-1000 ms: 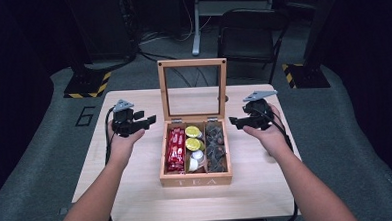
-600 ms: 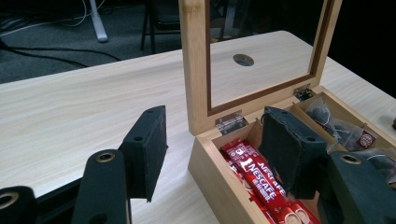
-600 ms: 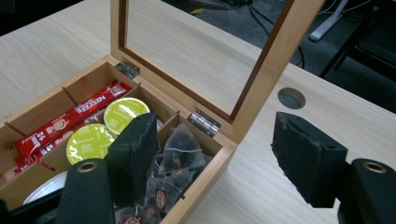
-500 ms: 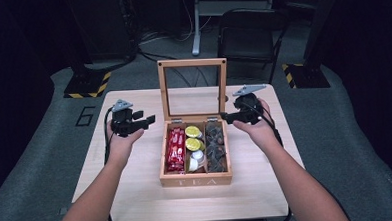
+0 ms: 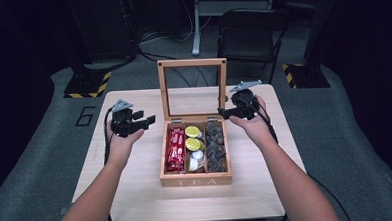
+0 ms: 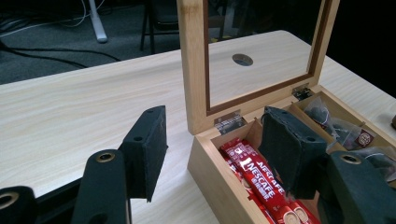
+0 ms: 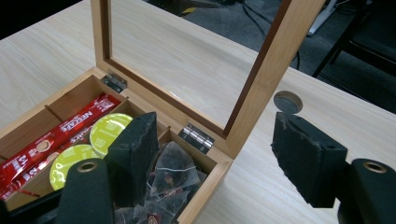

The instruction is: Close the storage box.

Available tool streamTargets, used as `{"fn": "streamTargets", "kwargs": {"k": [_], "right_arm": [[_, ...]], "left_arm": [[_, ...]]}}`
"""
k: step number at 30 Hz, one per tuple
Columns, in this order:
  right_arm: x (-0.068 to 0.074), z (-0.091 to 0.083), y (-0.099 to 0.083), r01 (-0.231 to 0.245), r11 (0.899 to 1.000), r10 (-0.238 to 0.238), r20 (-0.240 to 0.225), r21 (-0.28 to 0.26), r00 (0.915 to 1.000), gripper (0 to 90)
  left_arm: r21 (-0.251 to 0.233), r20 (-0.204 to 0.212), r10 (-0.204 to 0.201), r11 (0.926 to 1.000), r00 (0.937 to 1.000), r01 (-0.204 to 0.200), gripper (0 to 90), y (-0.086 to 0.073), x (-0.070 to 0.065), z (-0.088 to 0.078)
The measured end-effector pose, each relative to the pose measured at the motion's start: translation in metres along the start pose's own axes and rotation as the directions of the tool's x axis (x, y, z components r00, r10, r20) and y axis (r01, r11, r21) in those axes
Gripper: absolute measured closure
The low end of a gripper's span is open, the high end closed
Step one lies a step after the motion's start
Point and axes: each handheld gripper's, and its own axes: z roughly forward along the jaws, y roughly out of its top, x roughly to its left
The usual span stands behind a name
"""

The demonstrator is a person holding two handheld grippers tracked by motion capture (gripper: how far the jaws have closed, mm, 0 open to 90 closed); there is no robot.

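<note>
A wooden tea box (image 5: 196,180) stands mid-table with its glass-paned lid (image 5: 193,88) upright. Its left compartment holds red Nescafe sticks (image 5: 175,149), the middle one yellow-green capsules (image 5: 192,135), and the right one dark tea bags (image 5: 216,147). My left gripper (image 5: 145,118) hovers open just left of the box's rear left corner (image 6: 205,135), which lies between its jaws in the left gripper view. My right gripper (image 5: 225,111) is open at the rear right corner, by the lid's right post (image 7: 261,88). In the right gripper view its left pad (image 7: 135,154) is over the tea bags (image 7: 170,179). Neither holds anything.
The light wooden table (image 5: 137,193) has a round hole (image 7: 287,101) behind the box. Beyond the far edge stand a black chair (image 5: 245,33) and a desk leg (image 5: 196,20). Striped floor marks (image 5: 88,87) lie on the grey carpet.
My right gripper has moved left, from clear of the box to its rear right corner by the lid. The left gripper and the box have not moved.
</note>
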Motion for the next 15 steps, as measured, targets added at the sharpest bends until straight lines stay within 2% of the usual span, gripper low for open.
{"fn": "streamTargets", "kwargs": {"k": [8,9,15], "right_arm": [[-0.005,0.010,0.002,-0.006,1.000,0.006,0.011,0.011,0.9999,30.9],[-0.005,0.012,0.002,-0.022,1.000,0.022,0.014,0.013,0.9997,30.9],[-0.008,0.017,0.002,-0.020,1.000,0.019,0.022,0.014,0.9996,30.9]], "left_arm": [[-0.003,0.002,0.001,1.0000,1.0000,-0.001,41.2,0.000,0.000,0.002],[0.001,0.002,0.001,1.0000,1.0000,-0.001,41.2,0.000,0.000,0.002],[0.007,0.004,0.002,1.0000,1.0000,-0.002,41.2,0.000,0.000,0.003]]}}
